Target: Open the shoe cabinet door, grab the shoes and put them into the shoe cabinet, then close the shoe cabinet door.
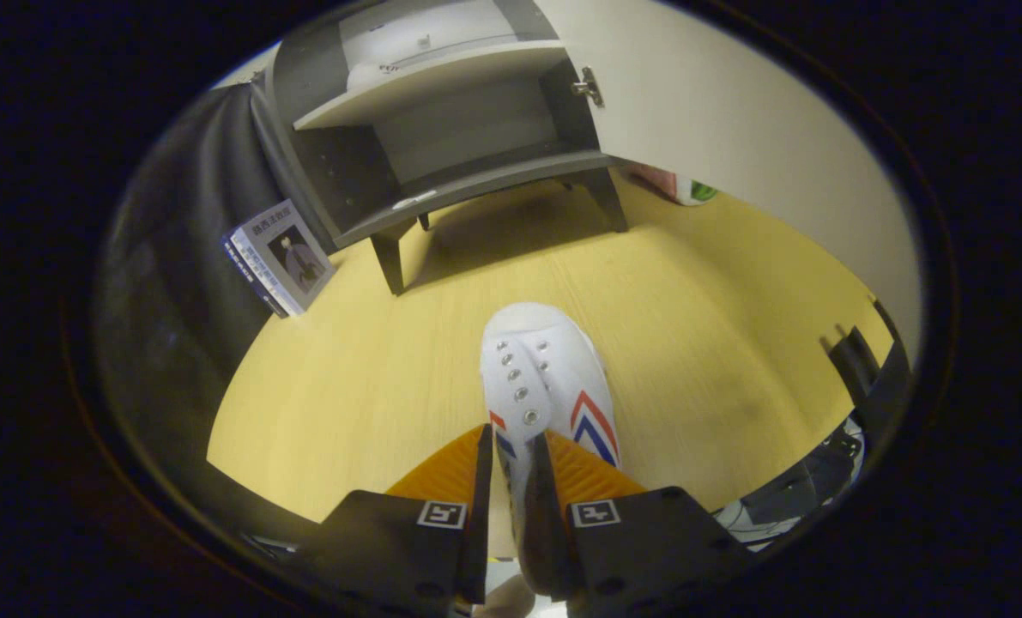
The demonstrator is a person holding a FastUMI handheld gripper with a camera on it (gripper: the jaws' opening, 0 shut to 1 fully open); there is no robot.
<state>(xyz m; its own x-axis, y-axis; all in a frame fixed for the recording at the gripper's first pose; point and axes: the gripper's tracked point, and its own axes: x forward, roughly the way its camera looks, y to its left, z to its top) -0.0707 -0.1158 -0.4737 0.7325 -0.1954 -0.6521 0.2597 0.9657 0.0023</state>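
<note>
A white shoe (pixel 545 378) with metal eyelets and red and blue chevron stripes points away from me, toe toward the cabinet. My gripper (pixel 515 468) is shut on the shoe, its two fingers pinching the upper near the collar. The shoe hangs above the yellow wooden floor (pixel 373 386). Beyond it stands the grey shoe cabinet (pixel 442 129) on short legs, with one shelf (pixel 425 86) and a bare bottom board. Its pale door (pixel 734 129) is swung open to the right, with a metal hinge (pixel 588 87) at its inner edge.
A book or boxed item (pixel 281 257) leans against the black cloth wall left of the cabinet. A pink and green object (pixel 682 187) peeks from behind the open door. Dark equipment and cables (pixel 845 412) sit at the right near the floor's edge.
</note>
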